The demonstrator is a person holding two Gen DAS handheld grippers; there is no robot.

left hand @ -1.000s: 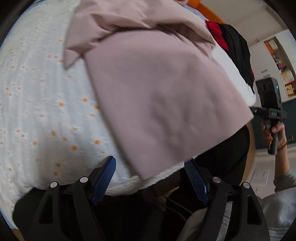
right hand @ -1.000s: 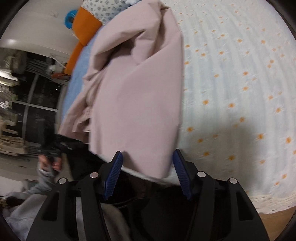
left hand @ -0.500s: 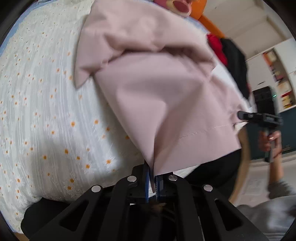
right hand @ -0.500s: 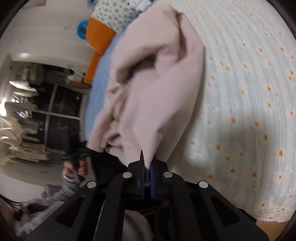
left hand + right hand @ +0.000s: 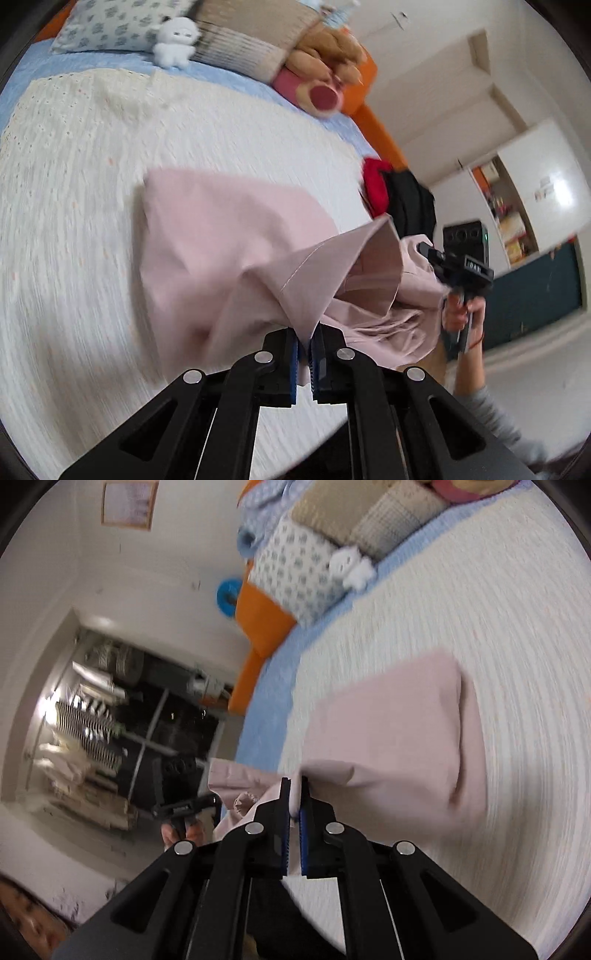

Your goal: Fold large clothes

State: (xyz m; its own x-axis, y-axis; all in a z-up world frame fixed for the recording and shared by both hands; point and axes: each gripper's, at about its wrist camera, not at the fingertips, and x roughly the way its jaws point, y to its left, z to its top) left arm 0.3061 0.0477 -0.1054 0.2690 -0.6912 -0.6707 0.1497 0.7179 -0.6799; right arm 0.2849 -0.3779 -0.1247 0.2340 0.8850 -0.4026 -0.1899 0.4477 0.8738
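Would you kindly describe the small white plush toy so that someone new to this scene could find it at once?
Look to the head of the bed, where the pillows lie on the blue sheet. The small white plush toy sits against the patterned pillow. It alone is pure white and tiny; the brown plush nearby is much larger.

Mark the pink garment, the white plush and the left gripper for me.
pink garment (image 5: 221, 236), left wrist view, flat part lying on the bed
white plush (image 5: 175, 40), left wrist view, its body
left gripper (image 5: 304, 350), left wrist view, between its fingertips, shut on cloth
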